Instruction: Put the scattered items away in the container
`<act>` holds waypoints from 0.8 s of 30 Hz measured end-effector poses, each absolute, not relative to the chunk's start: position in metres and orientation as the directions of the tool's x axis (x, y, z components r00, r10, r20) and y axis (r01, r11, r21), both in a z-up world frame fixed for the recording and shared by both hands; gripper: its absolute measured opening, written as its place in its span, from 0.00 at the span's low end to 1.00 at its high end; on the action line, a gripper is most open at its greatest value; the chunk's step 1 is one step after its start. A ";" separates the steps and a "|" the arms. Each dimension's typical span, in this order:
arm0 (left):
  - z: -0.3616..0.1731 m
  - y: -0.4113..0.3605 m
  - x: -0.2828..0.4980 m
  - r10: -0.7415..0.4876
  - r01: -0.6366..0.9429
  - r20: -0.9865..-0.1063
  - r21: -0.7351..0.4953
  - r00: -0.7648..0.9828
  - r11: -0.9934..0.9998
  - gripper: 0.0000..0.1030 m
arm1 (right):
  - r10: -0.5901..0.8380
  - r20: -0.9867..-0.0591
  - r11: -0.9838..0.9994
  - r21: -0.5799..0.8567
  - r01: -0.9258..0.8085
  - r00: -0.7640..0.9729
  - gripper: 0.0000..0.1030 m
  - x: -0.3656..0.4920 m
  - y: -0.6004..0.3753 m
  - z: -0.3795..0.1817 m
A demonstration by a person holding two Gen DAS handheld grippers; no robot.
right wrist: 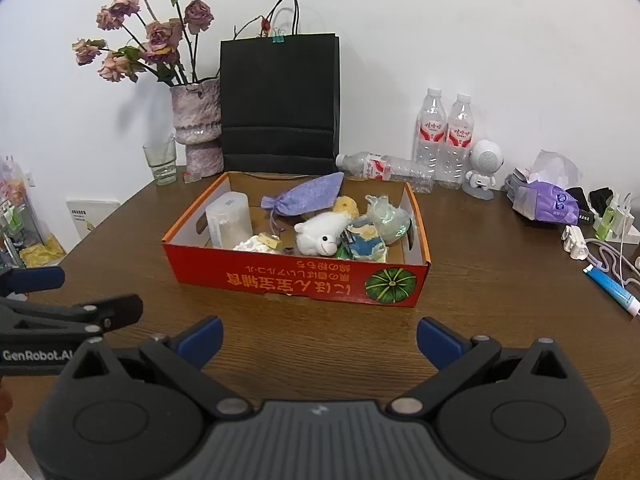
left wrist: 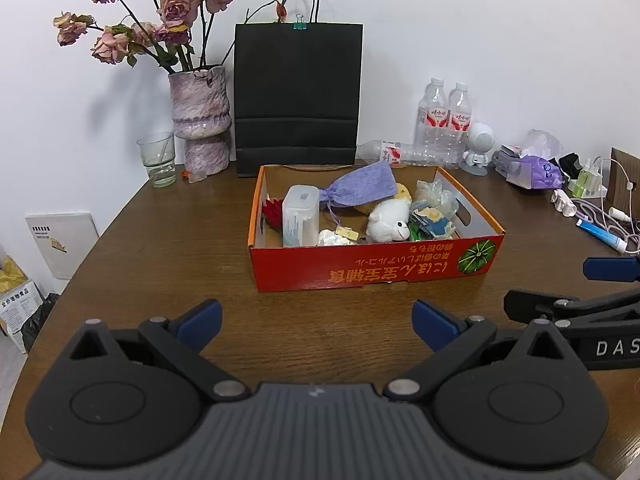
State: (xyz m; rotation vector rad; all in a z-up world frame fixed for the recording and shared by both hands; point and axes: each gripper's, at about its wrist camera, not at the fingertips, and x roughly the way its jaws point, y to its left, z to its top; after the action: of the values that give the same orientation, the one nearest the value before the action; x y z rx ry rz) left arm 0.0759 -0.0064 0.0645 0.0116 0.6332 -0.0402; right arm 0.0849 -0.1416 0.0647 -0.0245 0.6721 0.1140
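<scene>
Cardboard box (left wrist: 372, 270) matt; wood-grain table (left wrist: 168, 248) w/ slight sheen; plush toy (left wrist: 390, 222) fuzzy.

Even, bright indoor light fills both views, and the dried roses (left wrist: 136, 20) cast a soft grey shadow onto the white wall (left wrist: 480, 40). Fisheye distortion bows the wooden table (right wrist: 480, 240) and darkens the frame corners. The centre is sharp, with slight softening near the edges and no strong glare.
</scene>
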 end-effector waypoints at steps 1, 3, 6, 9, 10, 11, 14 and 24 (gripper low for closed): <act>0.064 -0.006 0.076 -0.035 0.041 -0.593 -0.003 0.805 0.999 1.00 | 0.098 -0.622 0.993 0.014 -0.113 0.777 1.00 0.085 -0.141 0.065; 0.064 -0.006 0.076 -0.035 0.042 -0.592 -0.003 0.805 0.999 1.00 | 0.097 -0.621 0.993 0.013 -0.113 0.778 1.00 0.084 -0.140 0.066; 0.064 -0.006 0.076 -0.037 0.044 -0.591 -0.003 0.806 0.999 1.00 | 0.098 -0.620 0.993 0.013 -0.114 0.779 1.00 0.083 -0.140 0.066; 0.064 -0.006 0.075 -0.035 0.044 -0.589 0.000 0.808 0.999 1.00 | 0.097 -0.620 0.994 0.015 -0.113 0.778 1.00 0.083 -0.140 0.066; 0.064 -0.006 0.075 -0.036 0.044 -0.589 -0.001 0.807 0.999 1.00 | 0.097 -0.621 0.994 0.014 -0.113 0.778 1.00 0.083 -0.140 0.066; 0.063 -0.006 0.075 -0.037 0.044 -0.589 -0.002 0.807 0.999 1.00 | 0.097 -0.620 0.994 0.014 -0.113 0.778 1.00 0.083 -0.140 0.066; 0.063 -0.006 0.075 -0.037 0.043 -0.590 -0.004 0.806 0.999 1.00 | 0.097 -0.621 0.993 0.013 -0.113 0.778 1.00 0.083 -0.140 0.066; 0.063 -0.005 0.074 -0.036 0.043 -0.591 -0.002 0.806 0.999 1.00 | 0.095 -0.619 0.994 0.009 -0.113 0.779 1.00 0.082 -0.140 0.066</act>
State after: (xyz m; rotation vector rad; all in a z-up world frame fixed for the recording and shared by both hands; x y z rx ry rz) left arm 0.0740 -0.0049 0.0626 0.0113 0.6328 -0.0423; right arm 0.0822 -0.1399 0.0656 -0.0289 0.6678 0.1126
